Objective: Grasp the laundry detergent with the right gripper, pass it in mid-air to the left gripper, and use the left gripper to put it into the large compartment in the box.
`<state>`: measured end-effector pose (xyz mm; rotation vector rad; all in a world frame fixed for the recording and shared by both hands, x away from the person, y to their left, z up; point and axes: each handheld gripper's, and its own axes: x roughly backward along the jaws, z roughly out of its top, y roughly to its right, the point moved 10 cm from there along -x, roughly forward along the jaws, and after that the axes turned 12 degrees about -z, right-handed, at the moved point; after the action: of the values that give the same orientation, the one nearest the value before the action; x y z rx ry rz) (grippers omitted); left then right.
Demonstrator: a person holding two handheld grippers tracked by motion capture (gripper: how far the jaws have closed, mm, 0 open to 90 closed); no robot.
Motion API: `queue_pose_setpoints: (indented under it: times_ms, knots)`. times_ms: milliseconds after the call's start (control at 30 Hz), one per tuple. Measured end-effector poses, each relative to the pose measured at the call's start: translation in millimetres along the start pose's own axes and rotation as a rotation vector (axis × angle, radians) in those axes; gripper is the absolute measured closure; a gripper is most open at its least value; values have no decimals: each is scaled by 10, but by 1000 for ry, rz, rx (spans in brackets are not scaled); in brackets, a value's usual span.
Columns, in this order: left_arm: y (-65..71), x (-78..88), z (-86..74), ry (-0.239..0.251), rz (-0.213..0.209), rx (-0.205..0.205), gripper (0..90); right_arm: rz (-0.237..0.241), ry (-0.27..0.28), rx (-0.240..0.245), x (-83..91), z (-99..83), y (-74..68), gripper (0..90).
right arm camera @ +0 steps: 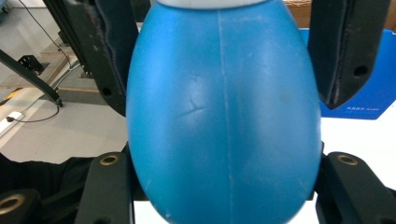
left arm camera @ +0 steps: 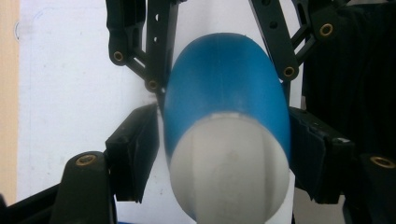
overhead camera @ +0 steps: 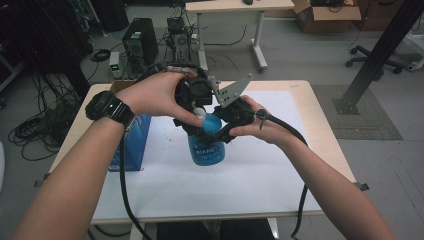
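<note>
Blue plastic makes the body of a bottle (overhead camera: 206, 145) that stands upright near the middle of the table (overhead camera: 300, 92), on a white sheet (overhead camera: 260, 165). It has a white cap (overhead camera: 199, 113) and a label on its side. The left gripper (overhead camera: 196, 112) comes from 10 o'clock and is at the top of the bottle; in the left gripper view its jaws stand on both sides of the cap (left arm camera: 229, 168) and the blue shoulder (left arm camera: 224, 79), clenched on it or very close to that. The right gripper (overhead camera: 220, 132) comes from 2 o'clock, and in the right gripper view its jaws press the blue body (right arm camera: 224, 116) from both sides. A blue box (overhead camera: 135, 142) lies at 9 o'clock from the bottle, under the left wrist, which wears a black watch (overhead camera: 107, 107).
</note>
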<state>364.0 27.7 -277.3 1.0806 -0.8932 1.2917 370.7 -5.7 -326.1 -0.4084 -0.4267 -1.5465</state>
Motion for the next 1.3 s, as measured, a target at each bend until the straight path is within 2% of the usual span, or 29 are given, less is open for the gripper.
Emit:
queue_pose_setpoints:
  times_ms: [500,800,1200,1233,1267,1300]
  knots:
    - [5,0,2,-8,-12,18,373,-5,-3,4,-6,-1,5,434]
    - [-4,4,2,-23,-18,38,377,-12,-3,1,-14,-6,18,434]
    - [4,28,7,-30,-32,61,380,11,9,-12,-29,13,4,424]
    - [3,40,0,-37,-34,69,380,23,13,-22,-31,16,-10,337]
    - [3,40,0,-37,-34,69,380,23,13,-22,-31,16,-10,337]
    - [-10,59,-10,-39,-31,80,380,16,13,-18,-33,6,-14,269]
